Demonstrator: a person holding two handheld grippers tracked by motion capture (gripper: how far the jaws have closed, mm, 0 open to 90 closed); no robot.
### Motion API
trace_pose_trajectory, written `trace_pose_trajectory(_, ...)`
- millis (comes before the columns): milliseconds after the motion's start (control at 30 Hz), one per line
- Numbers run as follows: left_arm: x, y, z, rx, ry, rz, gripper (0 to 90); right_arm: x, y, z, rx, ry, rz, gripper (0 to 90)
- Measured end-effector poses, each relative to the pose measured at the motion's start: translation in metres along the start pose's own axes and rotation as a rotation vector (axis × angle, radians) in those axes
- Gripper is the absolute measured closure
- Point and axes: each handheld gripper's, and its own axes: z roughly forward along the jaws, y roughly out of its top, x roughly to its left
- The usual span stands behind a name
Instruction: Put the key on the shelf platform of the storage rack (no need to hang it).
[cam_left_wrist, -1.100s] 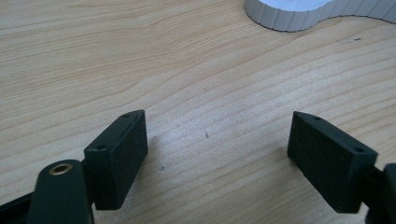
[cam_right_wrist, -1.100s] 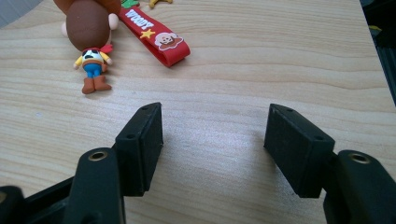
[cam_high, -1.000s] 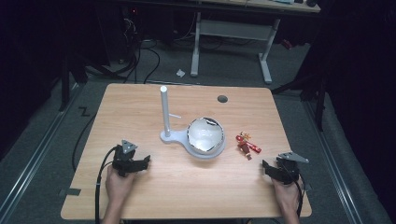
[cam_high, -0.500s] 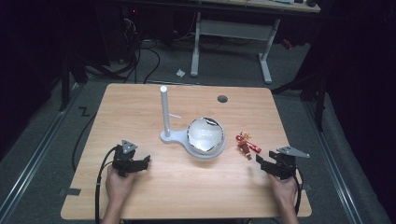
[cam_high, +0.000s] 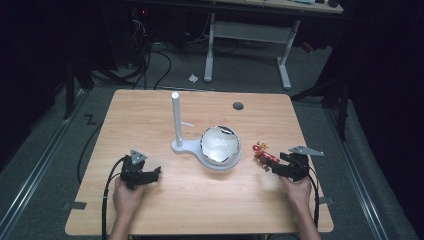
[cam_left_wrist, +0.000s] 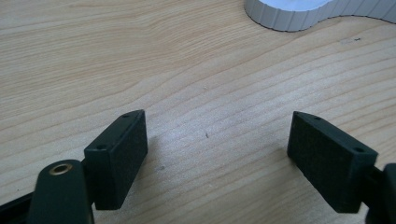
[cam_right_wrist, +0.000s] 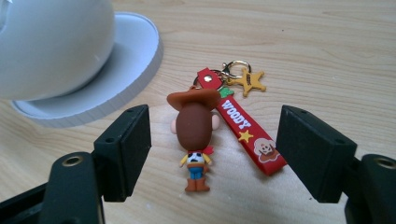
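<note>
Resting on the left: the left gripper (cam_high: 150, 175) lies low on the table (cam_high: 150, 115) with its jaws spread apart over bare wood, nothing between them.
Standing in the middle: a white stand (cam_high: 176, 120) with an upright post, its flat base (cam_right_wrist: 135, 60) carrying a pale dome-shaped bowl (cam_high: 220, 145).
Lying to the right of that: the cowboy keychain (cam_right_wrist: 195, 140), flat on the wood just beside the stand's base, with a red strap (cam_right_wrist: 243, 128), a metal clasp (cam_right_wrist: 233, 65) and a gold star charm (cam_right_wrist: 250, 80).
Reaching at the far right: the right gripper (cam_right_wrist: 215, 149) hovers over the figure; its jaws have just been opening and stand wide, the figure between them but untouched.
Handling, as I'd guess: light, rubbery, a bit floppy at the strap; not fragile.
Best hold: across the figure's round head or body, not the loose strap.
In the way: the stand's base sits close on the left jaw's side, so little room there.
</note>
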Motion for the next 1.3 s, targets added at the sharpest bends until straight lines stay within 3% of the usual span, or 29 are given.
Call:
trace_pose_trajectory(300,0.000,0.000,0.000,0.001,-0.002,0.002,20.7,0.003,0.008,0.025,0.070,-0.043,-0.049,25.3)
trace_pose_trajectory(500,0.000,0.000,0.000,0.000,-0.001,0.001,20.7,-0.005,0.009,0.030,0.066,-0.050,-0.031,22.7)
trace_pose_trajectory(667,0.000,0.000,0.000,-0.001,-0.001,0.000,20.7,-0.012,0.006,0.039,0.088,-0.008,0.029,20.6)
trace_pose_trajectory(800,0.000,0.000,0.000,0.000,-0.001,0.002,20.7,-0.009,0.003,0.045,0.127,0.002,-0.002,21.7)
trace_pose_trajectory(967,0.000,0.000,0.000,0.000,-0.001,0.002,20.7,-0.004,0.004,0.046,0.131,0.006,-0.015,32.2)
trace_pose_trajectory(1000,0.000,0.000,0.000,-0.001,-0.001,0.001,20.7,-0.001,0.004,0.045,0.137,0.002,-0.045,41.8)
trace_pose_trajectory(1067,0.000,0.000,0.000,0.000,-0.002,0.001,20.7,0.005,0.003,0.045,0.145,-0.029,-0.094,47.9)
trace_pose_trajectory(1300,0.000,0.000,0.000,0.000,-0.006,0.000,20.9,0.013,0.002,0.043,0.156,-0.070,-0.163,57.1)
